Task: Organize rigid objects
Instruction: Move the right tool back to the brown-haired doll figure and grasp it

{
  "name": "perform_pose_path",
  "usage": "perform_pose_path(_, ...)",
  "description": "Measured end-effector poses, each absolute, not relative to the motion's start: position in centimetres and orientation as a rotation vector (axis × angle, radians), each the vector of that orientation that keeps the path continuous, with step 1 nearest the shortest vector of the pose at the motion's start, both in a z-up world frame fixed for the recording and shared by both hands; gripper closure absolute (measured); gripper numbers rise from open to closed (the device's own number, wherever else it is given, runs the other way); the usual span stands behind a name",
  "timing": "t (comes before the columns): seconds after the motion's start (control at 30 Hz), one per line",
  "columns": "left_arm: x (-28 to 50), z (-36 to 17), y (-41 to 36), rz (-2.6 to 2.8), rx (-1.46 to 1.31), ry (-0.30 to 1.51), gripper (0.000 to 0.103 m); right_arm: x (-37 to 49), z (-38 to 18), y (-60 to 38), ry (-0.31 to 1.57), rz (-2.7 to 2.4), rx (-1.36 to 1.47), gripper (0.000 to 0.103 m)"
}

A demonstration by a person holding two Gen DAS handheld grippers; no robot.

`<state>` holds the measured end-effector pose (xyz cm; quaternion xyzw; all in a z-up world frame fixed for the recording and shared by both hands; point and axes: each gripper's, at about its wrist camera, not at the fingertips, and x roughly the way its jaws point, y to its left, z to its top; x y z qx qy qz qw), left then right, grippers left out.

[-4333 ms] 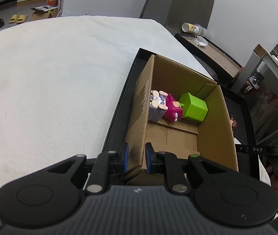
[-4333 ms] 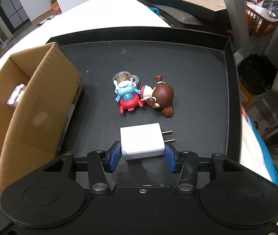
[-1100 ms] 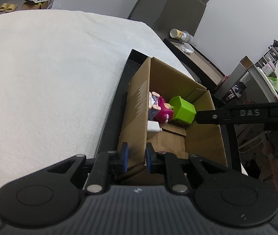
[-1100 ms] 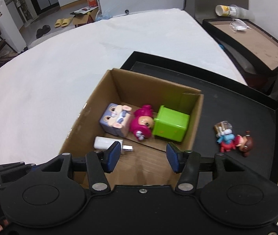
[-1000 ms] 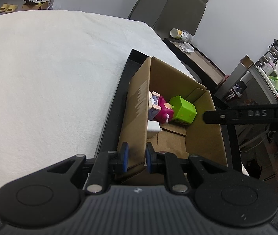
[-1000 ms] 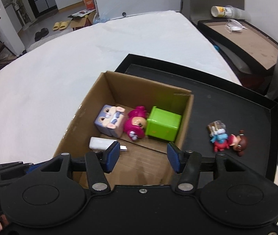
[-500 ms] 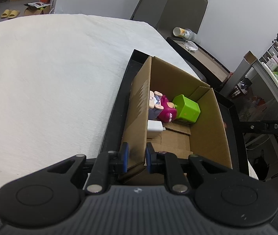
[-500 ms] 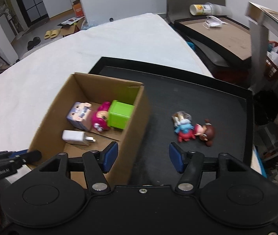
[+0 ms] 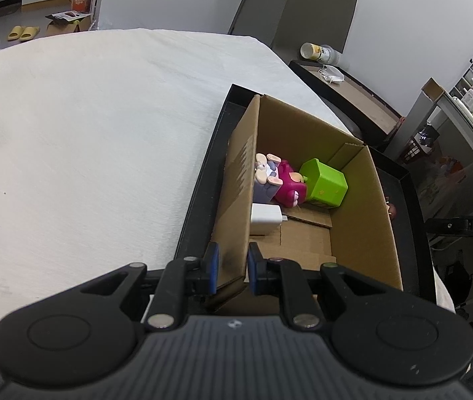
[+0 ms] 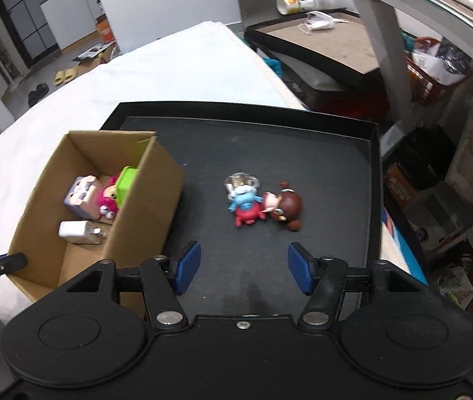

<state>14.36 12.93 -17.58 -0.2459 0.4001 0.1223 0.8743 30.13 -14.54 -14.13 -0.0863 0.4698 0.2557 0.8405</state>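
Note:
My left gripper (image 9: 231, 268) is shut on the near corner wall of the cardboard box (image 9: 363, 200), which stands in the black tray (image 9: 199, 186). Inside the box lie a white charger (image 9: 266, 216), a lilac block figure (image 9: 264, 180), a magenta figure (image 9: 288, 186) and a green cube (image 9: 324, 183). In the right wrist view the box (image 10: 149, 200) is at left. My right gripper (image 10: 243, 266) stands open and empty above the bare tray floor (image 10: 286, 146). Just beyond it lie a blue and red figure (image 10: 244, 200) and a brown-haired figure (image 10: 284, 205), touching each other.
The tray rests on a white cloth-covered table (image 9: 86, 133). Another black tray (image 10: 323, 43) with a cup and a mask sits beyond the table's far edge. Shelving, baskets and clutter (image 10: 436, 66) crowd the right side.
My right gripper swung rightward from over the box to over the tray floor, facing the two loose figures. The left gripper kept its hold on the box wall.

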Motion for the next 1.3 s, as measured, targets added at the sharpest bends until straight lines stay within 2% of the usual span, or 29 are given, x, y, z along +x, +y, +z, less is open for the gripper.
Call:
perform_pose_path(0.33, 14.8, -17.5, 12.4, 0.273, -0.484, 0.853, 0.087, 32.2, -16.8, -16.7, 1.0, 0.516, -0.11, 0.045)
perform_pose_path(0.47, 15.0, -17.5, 12.2, 0.275, -0.476, 0.857, 0.087, 32.8, -17.9, -16.6, 1.003, 0.499, -0.104, 0.033)
perform_pose_path(1.3, 15.7, -18.1, 12.5, 0.287, -0.49, 0.876, 0.087, 37.2, -22.3, -14.0, 0.959, 0.467, -0.06, 0.033)
